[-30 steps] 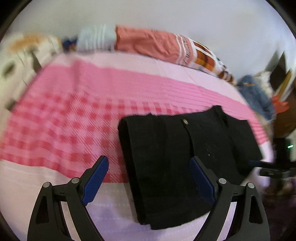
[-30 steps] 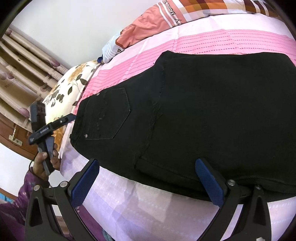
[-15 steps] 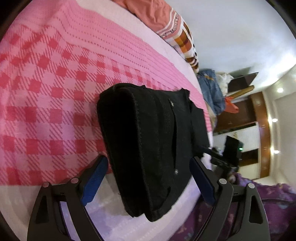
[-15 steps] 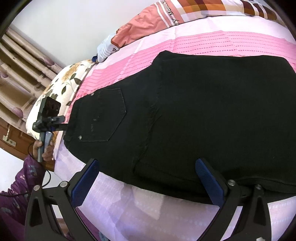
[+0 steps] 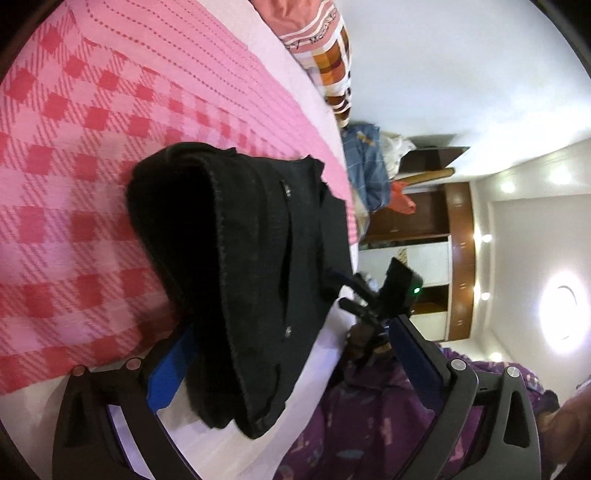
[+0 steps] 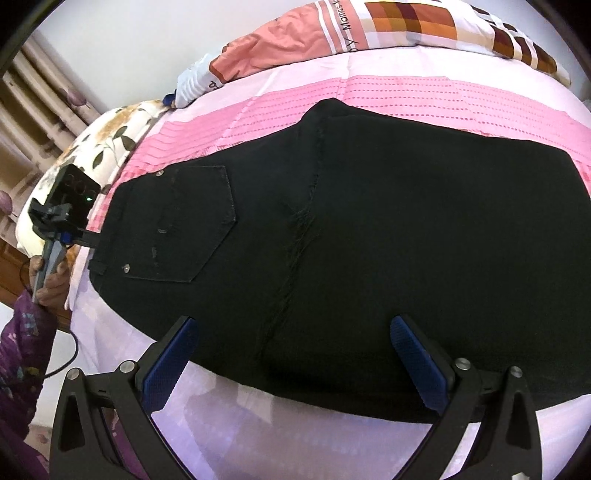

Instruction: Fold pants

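Note:
Black pants [image 6: 351, 229] lie folded on a pink checked bedspread [image 6: 424, 92], back pocket [image 6: 188, 225] up. My right gripper [image 6: 295, 362] is open at the near edge of the pants, its blue pads on either side of the centre seam. My left gripper [image 5: 291, 373] is open and turned on its side at the waistband end of the pants [image 5: 251, 258]; the fabric lies between its pads, one pad under the folded edge. The left gripper also shows in the right wrist view [image 6: 88, 240] at the waistband.
A patterned quilt [image 6: 369, 33] and floral pillow [image 6: 92, 147] lie along the bed's far side. Clothes [image 5: 365, 170] are piled beyond the bed by a wooden wardrobe [image 5: 458, 236]. The person's purple sleeve [image 6: 22, 332] is at the bed's left edge.
My left gripper has rolled onto its side and moved in, so the waistband edge now lies between its pads. My right gripper has edged slightly closer to the pants.

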Action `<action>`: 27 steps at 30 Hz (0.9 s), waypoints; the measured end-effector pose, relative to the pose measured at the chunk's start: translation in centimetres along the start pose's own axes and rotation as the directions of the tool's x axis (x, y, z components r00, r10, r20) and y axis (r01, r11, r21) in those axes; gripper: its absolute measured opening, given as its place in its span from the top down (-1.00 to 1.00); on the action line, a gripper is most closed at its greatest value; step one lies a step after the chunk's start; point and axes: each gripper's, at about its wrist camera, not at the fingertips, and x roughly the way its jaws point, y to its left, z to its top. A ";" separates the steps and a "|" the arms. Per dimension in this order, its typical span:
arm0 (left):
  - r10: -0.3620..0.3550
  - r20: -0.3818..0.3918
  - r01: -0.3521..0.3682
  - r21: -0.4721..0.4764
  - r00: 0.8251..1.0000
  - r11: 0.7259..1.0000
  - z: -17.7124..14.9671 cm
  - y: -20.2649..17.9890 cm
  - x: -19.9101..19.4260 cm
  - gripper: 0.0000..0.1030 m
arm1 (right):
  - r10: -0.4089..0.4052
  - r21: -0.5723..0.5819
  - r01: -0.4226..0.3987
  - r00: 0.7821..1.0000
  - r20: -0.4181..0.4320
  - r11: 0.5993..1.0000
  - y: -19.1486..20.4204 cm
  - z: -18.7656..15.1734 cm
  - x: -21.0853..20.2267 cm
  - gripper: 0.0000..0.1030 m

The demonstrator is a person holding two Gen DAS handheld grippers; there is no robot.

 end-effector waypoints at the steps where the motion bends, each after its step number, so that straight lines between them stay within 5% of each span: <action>1: -0.008 0.014 0.008 -0.009 1.000 1.000 0.1 0.2 0.1 -0.92 | -0.006 -0.001 0.006 1.000 -0.001 1.000 0.1 0.0 0.1 -1.00; 6: -0.016 0.080 0.019 -0.040 0.997 0.999 0.1 0.7 -0.4 -0.92 | -0.035 -0.010 0.035 0.999 -0.006 0.999 0.4 0.2 0.3 -1.00; 13: 0.236 0.010 -0.236 0.036 0.972 0.971 0.1 -1.4 2.9 -1.00 | -0.013 0.023 0.013 1.000 -0.005 1.000 0.1 0.4 0.2 -1.00; 18: 0.199 0.080 -0.197 -0.036 0.977 0.980 0.0 -0.7 1.7 -0.95 | 0.033 0.045 -0.032 0.999 -0.031 0.998 -0.4 0.8 0.0 -1.00; 20: 0.244 0.121 -0.244 -0.016 0.962 0.970 -0.6 -1.2 2.0 -0.61 | 0.009 0.043 -0.009 1.000 -0.005 0.999 -0.6 1.1 -0.7 -0.99; 24: 0.334 0.233 -0.332 -0.049 0.913 0.942 -2.0 -2.2 1.8 0.42 | 0.008 0.053 -0.015 0.992 0.125 0.998 -1.8 2.1 -3.8 -0.99; 27: 0.320 0.284 -0.297 -0.122 0.904 0.947 -2.9 -2.4 1.1 0.54 | 0.020 0.116 -0.040 0.986 0.168 0.992 -3.8 2.9 -5.6 -0.99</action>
